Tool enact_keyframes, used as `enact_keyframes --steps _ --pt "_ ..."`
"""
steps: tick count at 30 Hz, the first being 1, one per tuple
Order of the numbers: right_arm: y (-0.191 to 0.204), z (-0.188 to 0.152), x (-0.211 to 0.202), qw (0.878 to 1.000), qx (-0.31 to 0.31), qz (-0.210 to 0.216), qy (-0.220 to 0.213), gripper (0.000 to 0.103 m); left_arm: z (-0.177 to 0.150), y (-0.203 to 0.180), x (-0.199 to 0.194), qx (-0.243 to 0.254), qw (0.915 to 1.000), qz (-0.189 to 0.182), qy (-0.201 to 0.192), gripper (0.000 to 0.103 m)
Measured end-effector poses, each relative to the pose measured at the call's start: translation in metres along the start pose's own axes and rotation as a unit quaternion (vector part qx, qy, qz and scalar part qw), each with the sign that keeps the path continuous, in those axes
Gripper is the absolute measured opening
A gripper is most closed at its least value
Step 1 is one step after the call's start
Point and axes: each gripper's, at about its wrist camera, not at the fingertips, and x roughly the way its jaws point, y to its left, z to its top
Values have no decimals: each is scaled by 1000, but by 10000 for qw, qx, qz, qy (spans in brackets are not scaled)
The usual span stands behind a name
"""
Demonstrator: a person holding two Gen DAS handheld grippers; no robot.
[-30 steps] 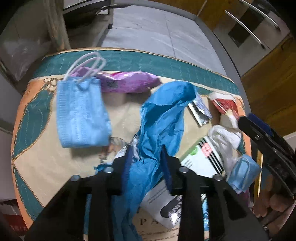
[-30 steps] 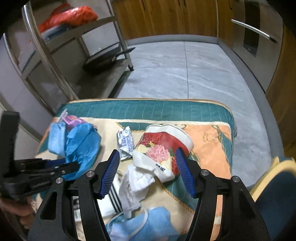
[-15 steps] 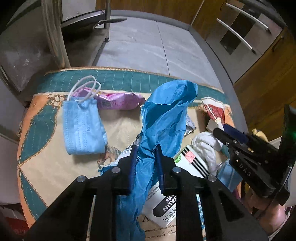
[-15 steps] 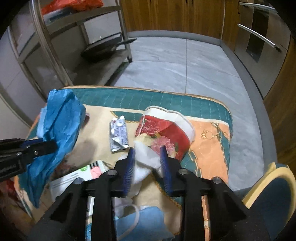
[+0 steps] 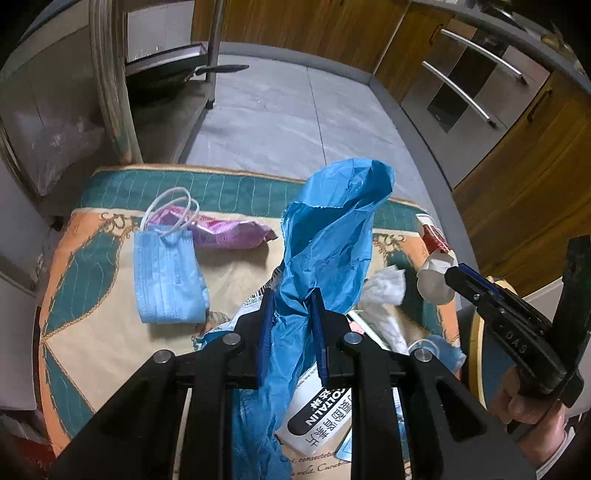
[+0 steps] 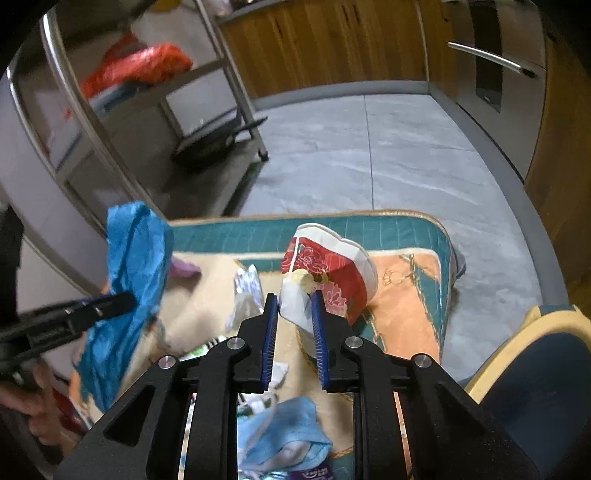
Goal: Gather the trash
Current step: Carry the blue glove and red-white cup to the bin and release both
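Above the quilted table cover [image 5: 110, 354]: left gripper [image 5: 291, 299] grasps a blue bag [image 5: 332, 236]; right gripper [image 6: 293, 301], jaws closing, pinches white tissue [image 6: 293, 299]; 2 face masks [image 5: 166, 273], wrappers remain.

A home kitchen, seen over a small cloth-covered surface.

Wooden cabinet fronts [image 5: 303, 26] line the far wall, and a steel built-in appliance [image 5: 476, 88] with long bar handles sits among more wood doors on the right. The floor [image 5: 295, 118] is laid in large grey tiles with a grey skirting along its edge. A metal rack [image 6: 207, 122] on casters stands at the left, with a dark pan [image 6: 218, 142] on its low shelf and a red plastic bag [image 6: 136, 68] on a shelf above. The surface [image 5: 229, 188] wears a quilted teal and peach cloth, and a yellow-rimmed chair [image 6: 532, 354] stands beside it.
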Motion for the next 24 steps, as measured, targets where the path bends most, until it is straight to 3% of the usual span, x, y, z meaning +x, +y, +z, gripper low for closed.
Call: enact_keyframes --steps 10,18,24 --pt "2 -10 -40 9981 382 418 -247 19 2 -13 -24 -58 9986 -388 -358 17" --pt "-1 -28 -79 9980 383 271 -427 19 -1 -31 -46 62 9945 -735 -737 17" --pt "-14 -42 -108 9964 541 178 -622 19 -5 -54 -54 237 9906 -1092 -788 17"
